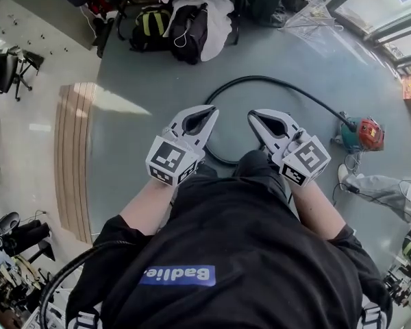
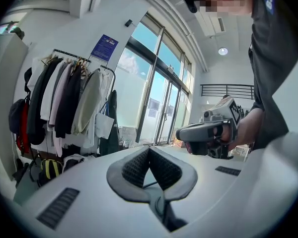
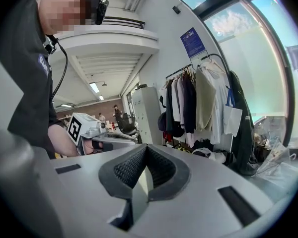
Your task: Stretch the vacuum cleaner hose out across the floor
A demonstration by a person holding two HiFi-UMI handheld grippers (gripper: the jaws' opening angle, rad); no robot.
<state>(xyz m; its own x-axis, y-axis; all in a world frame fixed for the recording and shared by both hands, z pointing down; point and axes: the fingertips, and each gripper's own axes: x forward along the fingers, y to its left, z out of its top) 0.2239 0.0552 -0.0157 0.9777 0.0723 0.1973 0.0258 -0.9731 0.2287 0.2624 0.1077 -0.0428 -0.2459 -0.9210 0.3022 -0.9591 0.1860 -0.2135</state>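
Stands over the grey floor (image 1: pixel 144 149) with the left gripper (image 1: pixel 207 111) and right gripper (image 1: pixel 255 115) held side by side at centre frame, jaws of each pressed tight together on nothing. Faces the hose (image 1: pixel 253 77), not yet touched: black, round in section, smooth-looking from this height, lying in a wide loop just beyond the tips and running off to the vacuum cleaner (image 1: pixel 362 134), a squat teal-and-red canister near the right edge. Shows, in the left gripper view, dark ribbed pads (image 2: pixel 136 167) meeting in a closed V between pale matte plastic shells. Shows the same closed V in the right gripper view.

Needs, by the look of it, to open the jaws before anything can be gripped. Risks plenty from here:

- May pinch the slippery round tube off-centre and lose it sideways from the pads.
- May drag or tip the canister, probably light, if pulled hard before the loop is paid out.
- May kink the hose where the curve tightens.
- May snag the slack on the heap of soft bags (image 1: pixel 168 26) at the top of frame, or on the wooden slatted board (image 1: pixel 72 163) at left.
- May sweep it into the leg (image 1: pixel 387 189) of a second person at lower right.
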